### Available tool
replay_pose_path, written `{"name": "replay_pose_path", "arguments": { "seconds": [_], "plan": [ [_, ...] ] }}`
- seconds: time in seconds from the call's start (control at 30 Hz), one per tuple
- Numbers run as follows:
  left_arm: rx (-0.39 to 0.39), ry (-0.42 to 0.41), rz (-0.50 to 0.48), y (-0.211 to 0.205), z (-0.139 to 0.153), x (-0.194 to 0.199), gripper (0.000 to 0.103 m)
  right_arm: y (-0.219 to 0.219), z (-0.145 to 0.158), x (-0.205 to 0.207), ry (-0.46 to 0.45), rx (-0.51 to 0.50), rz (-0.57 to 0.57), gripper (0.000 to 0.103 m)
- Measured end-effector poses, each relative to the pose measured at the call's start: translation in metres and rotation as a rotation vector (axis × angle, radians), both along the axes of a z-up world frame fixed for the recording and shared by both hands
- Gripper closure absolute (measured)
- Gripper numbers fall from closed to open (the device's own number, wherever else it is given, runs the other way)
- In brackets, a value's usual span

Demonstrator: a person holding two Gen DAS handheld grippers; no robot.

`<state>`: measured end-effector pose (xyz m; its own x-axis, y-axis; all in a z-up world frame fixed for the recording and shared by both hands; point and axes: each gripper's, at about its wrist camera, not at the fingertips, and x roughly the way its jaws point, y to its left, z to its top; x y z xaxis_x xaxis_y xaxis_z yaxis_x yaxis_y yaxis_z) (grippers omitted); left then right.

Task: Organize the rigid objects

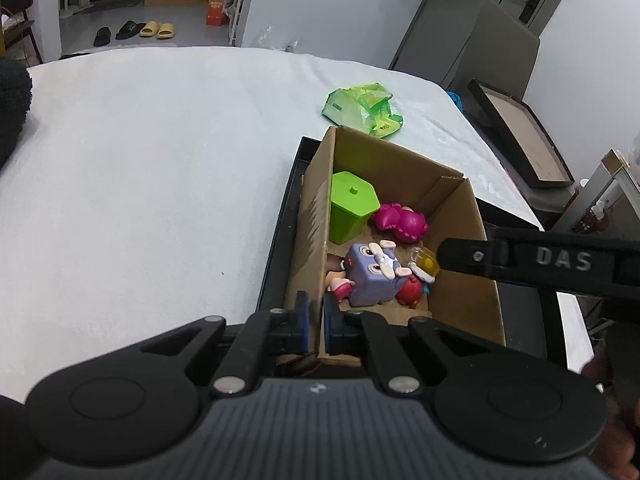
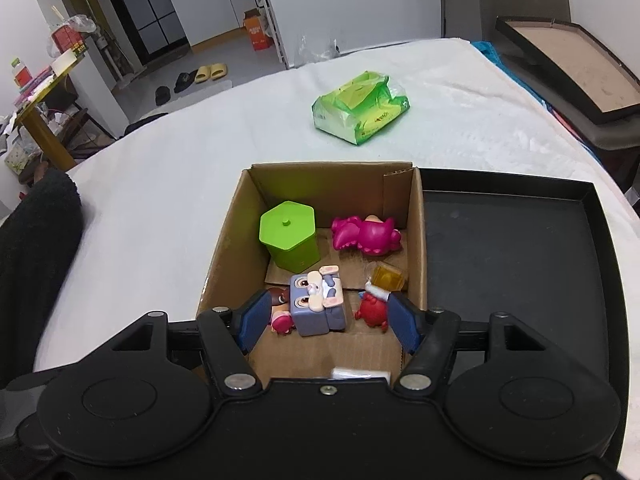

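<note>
Left wrist view: the left gripper (image 1: pixel 317 320) has its pads closed on the near-left wall of the cardboard box (image 1: pixel 310 240), pinching the cardboard edge between them; reads as a steadying hold on the box. The box sits in a black tray (image 1: pixel 280 240) on the white-covered table (image 1: pixel 140 180). Inside the box: a green hexagonal container (image 1: pixel 352 204) upright at the far left, a magenta figure (image 1: pixel 402 220) lying beside it, a purple cube toy (image 1: pixel 372 274) near the front, a red figure (image 1: pixel 410 290) just right of the cube, a small yellow block (image 1: pixel 428 262) beyond it. One finger of the right gripper enters from the right, its tip at the yellow block; contact cannot be told. A green packet (image 1: pixel 362 110) lies on the cloth beyond the box, well apart from it. Right wrist view: the right gripper (image 2: pixel 328 320) hangs over the near end of the box, jaws apart, nothing pressed between the pads; the cube toy and red figure lie below and between them. A small pink figure (image 2: pixel 282 322) lies against the cube's left side. The tray's right half (image 2: pixel 500 264) is bare. Judgement: nearly done; the rigid toys visible are all boxed and only the soft-looking packet lies outside.
</note>
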<state>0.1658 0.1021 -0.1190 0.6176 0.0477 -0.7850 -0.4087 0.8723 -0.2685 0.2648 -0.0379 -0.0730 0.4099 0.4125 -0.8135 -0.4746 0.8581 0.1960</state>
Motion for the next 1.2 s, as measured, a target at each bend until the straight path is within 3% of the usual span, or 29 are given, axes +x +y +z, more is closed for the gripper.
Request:
{"name": "replay_pose_path", "arguments": {
  "seconds": [0.17,0.27,0.47,0.67,0.83,0.97,1.13,1.2],
  "plan": [
    [-0.005,-0.004,0.001,0.001,0.000,-0.001,0.097,-0.007,0.007,-0.007,-0.001,0.025,-0.007,0.039],
    [-0.003,-0.003,0.001,0.000,0.000,-0.001,0.097,-0.012,0.012,-0.013,-0.017,0.030,-0.019,0.031],
    [-0.002,-0.004,0.000,0.000,0.001,-0.001,0.098,-0.025,0.020,-0.022,-0.042,0.029,-0.031,0.031],
    [0.064,-0.003,-0.030,-0.009,0.007,0.000,0.099,-0.042,0.021,-0.032,-0.054,0.024,-0.061,0.030],
    [0.079,-0.006,-0.065,-0.018,0.020,-0.002,0.096,-0.061,0.027,-0.042,-0.073,0.029,-0.105,0.015],
    [0.071,0.013,-0.084,-0.025,0.031,-0.010,0.095,-0.079,0.033,-0.050,-0.084,0.034,-0.146,0.010],
    [0.100,-0.009,-0.097,-0.034,0.055,-0.027,0.083,-0.098,0.047,-0.065,-0.126,0.047,-0.196,0.000],
    [0.120,-0.028,-0.112,-0.039,0.068,-0.034,0.069,-0.104,0.053,-0.072,-0.145,0.054,-0.211,0.000]
  ]
}}
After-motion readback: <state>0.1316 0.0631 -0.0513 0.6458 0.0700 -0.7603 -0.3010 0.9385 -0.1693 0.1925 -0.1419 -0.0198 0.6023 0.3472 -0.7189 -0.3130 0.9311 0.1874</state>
